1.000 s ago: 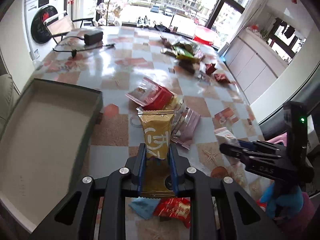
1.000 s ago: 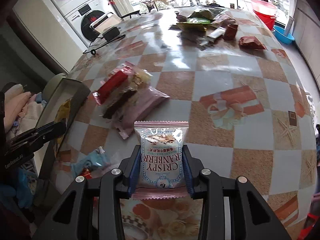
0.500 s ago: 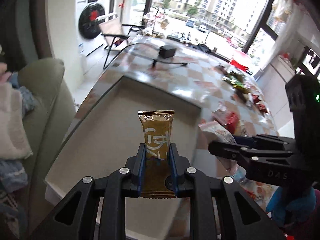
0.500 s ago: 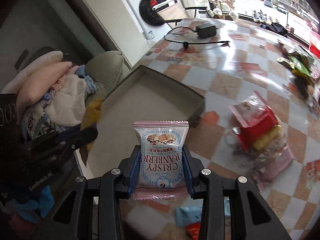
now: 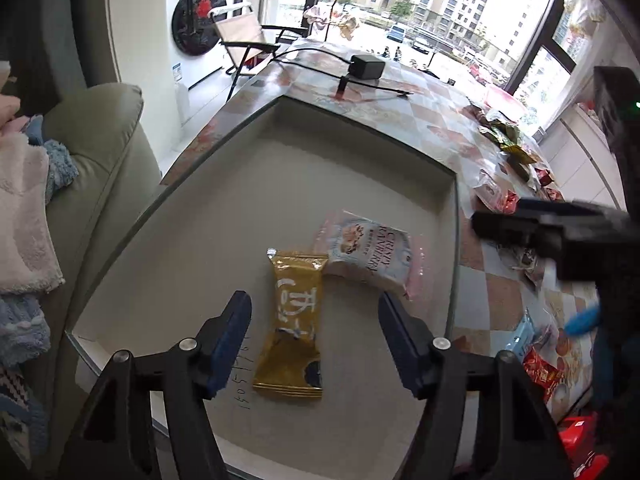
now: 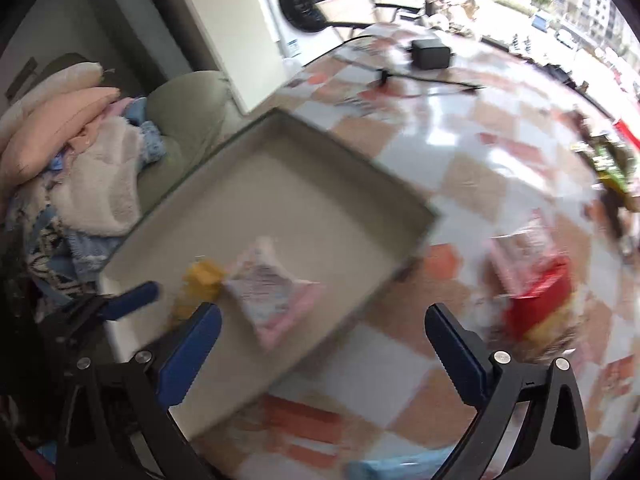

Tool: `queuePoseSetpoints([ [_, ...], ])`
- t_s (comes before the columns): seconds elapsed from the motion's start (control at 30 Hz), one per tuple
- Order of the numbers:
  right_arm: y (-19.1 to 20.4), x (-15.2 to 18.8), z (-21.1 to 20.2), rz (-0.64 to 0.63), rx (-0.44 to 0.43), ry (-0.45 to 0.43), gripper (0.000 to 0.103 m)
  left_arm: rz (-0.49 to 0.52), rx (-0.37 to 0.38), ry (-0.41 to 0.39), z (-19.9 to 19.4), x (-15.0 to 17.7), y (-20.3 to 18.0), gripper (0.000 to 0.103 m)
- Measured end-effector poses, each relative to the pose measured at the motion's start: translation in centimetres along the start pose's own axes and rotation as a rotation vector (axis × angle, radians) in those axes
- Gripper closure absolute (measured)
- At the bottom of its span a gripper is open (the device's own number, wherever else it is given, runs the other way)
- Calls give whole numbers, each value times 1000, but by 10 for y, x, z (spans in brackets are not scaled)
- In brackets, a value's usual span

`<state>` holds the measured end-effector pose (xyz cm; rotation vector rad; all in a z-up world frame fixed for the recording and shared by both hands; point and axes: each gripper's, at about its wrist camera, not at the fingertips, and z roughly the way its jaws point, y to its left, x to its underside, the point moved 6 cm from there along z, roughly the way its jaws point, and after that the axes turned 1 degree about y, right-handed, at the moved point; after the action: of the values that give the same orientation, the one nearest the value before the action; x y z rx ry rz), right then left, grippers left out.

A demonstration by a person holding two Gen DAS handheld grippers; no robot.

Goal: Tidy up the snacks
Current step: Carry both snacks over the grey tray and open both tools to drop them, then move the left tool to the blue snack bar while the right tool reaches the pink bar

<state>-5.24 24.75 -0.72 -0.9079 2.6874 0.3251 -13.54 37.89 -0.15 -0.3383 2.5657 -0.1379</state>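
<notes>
A gold snack packet [image 5: 294,330] and a pink-and-white cranberry crisp packet [image 5: 370,254] lie side by side on the floor of a shallow grey tray [image 5: 360,136]. My left gripper [image 5: 314,320] is open and empty, just above the gold packet. My right gripper [image 6: 322,332] is open and empty, over the tray's near right edge; its view is blurred. There the cranberry packet [image 6: 272,284] and gold packet [image 6: 200,280] show in the tray [image 6: 360,164]. The right gripper also shows at the right of the left wrist view [image 5: 552,232].
More snack packets lie on the checkered table right of the tray: a red and pink pile [image 6: 532,276], a far heap [image 5: 508,144], blue and red packets [image 5: 536,356] at the near edge. A black adapter with cable [image 5: 366,68] lies beyond. A sofa with laundry [image 5: 36,200] is left.
Both grippers have opened and let go of their packets, which now lie in the tray. The right gripper has swung back toward the table.
</notes>
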Motion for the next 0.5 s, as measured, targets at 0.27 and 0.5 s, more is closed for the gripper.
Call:
queuePoseSetpoints([
  [0.27, -159, -17, -1, 428, 160, -12, 1, 19, 27, -48, -19, -3, -14, 27],
  [0.5, -186, -23, 54, 441, 263, 72, 1, 86, 20, -42, -32, 10, -36, 25],
])
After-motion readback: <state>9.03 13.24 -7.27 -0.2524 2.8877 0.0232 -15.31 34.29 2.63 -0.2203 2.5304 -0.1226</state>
